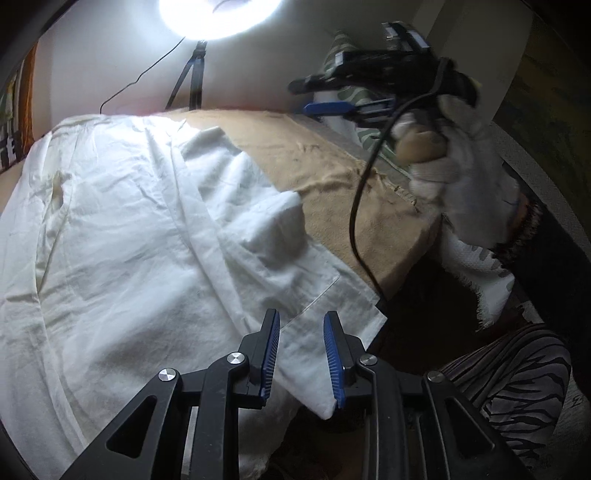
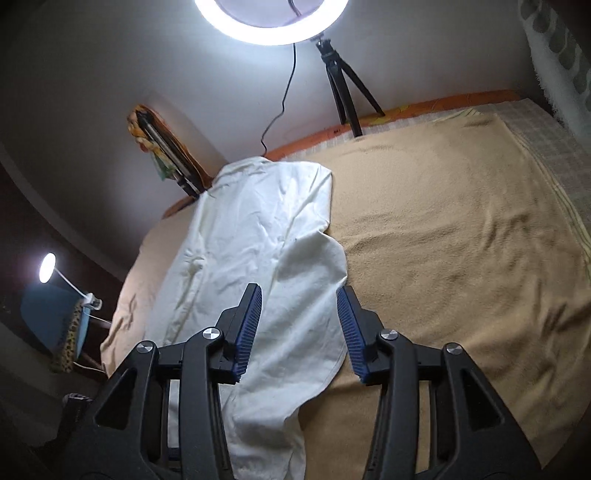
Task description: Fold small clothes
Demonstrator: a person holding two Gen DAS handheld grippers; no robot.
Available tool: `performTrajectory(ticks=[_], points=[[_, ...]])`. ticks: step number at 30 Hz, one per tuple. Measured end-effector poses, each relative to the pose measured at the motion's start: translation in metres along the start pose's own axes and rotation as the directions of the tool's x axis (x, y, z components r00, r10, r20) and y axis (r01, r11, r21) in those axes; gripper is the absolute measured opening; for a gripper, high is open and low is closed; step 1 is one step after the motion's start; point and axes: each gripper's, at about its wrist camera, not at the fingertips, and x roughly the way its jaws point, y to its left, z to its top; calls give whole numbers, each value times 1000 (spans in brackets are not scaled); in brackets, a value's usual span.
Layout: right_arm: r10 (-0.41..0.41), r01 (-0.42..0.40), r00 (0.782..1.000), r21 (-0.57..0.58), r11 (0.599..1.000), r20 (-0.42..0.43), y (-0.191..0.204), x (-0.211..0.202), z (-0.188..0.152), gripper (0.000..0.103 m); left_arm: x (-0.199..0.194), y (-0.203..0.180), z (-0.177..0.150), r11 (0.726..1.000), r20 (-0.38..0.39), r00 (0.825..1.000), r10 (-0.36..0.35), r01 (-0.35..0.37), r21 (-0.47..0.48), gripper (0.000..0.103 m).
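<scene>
A white garment (image 1: pixel 140 229) lies spread and creased across a tan blanket (image 1: pixel 332 173) on a bed. My left gripper (image 1: pixel 302 313) hovers over its near corner at the bed's edge. Its blue pads (image 1: pixel 271 354) stand apart, with cloth showing beneath the gap and nothing pinched. In the right wrist view the same garment (image 2: pixel 258 229) runs away as a long folded strip. My right gripper (image 2: pixel 298 288) is open above the strip's right edge and holds nothing. From the left wrist view that right gripper (image 1: pixel 298 98) is raised well above the bed in a white-gloved hand (image 1: pixel 461 177).
A ring light (image 2: pixel 271 22) on a black tripod (image 2: pixel 347 96) stands at the bed's far edge. A small desk lamp (image 2: pixel 48 267) and blue chair (image 2: pixel 51 314) sit left of the bed. A black cable (image 1: pixel 360 229) hangs from the right gripper. A zebra-striped leg (image 1: pixel 517 384) is near right.
</scene>
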Motion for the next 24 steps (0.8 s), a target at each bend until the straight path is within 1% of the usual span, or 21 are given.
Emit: performTrajectory(ticks=[2, 4, 6, 7, 8, 10, 11, 13, 14, 17, 20, 21, 22, 24], points=[[34, -34, 998, 5, 999, 51, 5, -35, -9, 45, 3, -9, 2, 1000, 5, 1000, -5, 5, 16, 30], [42, -43, 994, 4, 999, 103, 8, -67, -19, 46, 9, -21, 3, 999, 7, 1000, -2, 2, 39, 34], [38, -41, 988, 19, 999, 149, 8, -95, -33, 50, 18, -33, 5, 998, 1, 1000, 10, -10, 60, 43], [41, -45, 985, 24, 999, 169, 7, -107, -42, 50, 24, -39, 7, 997, -6, 1000, 18, -18, 69, 50], [34, -40, 982, 32, 999, 188, 7, -117, -51, 50, 32, -48, 9, 997, -16, 1000, 26, -24, 78, 54], [24, -37, 976, 55, 998, 217, 1, -130, -62, 50, 45, -61, 12, 994, -32, 999, 42, -39, 102, 55], [22, -40, 973, 71, 997, 230, -3, -135, -68, 50, 52, -66, 13, 992, -39, 998, 57, -52, 113, 58], [18, -45, 969, 105, 993, 245, -11, -140, -74, 50, 64, -72, 16, 991, -52, 996, 76, -69, 112, 62], [15, -46, 969, 116, 992, 248, -14, -142, -75, 50, 69, -75, 16, 991, -57, 995, 83, -77, 107, 63], [15, -55, 966, 148, 987, 259, -22, -146, -76, 50, 82, -82, 14, 983, -59, 989, 136, -127, 131, 62], [21, -67, 965, 166, 984, 261, -27, -144, -74, 50, 86, -84, 8, 966, -39, 982, 183, -173, 192, 57], [20, -65, 967, 168, 984, 256, -27, -142, -73, 50, 86, -85, 7, 959, -32, 979, 199, -188, 212, 55], [18, -62, 968, 169, 984, 250, -27, -140, -73, 50, 87, -84, 6, 954, -23, 978, 208, -198, 224, 49], [18, -60, 971, 173, 983, 238, -28, -135, -73, 50, 86, -79, 6, 955, -10, 979, 205, -198, 221, 37]])
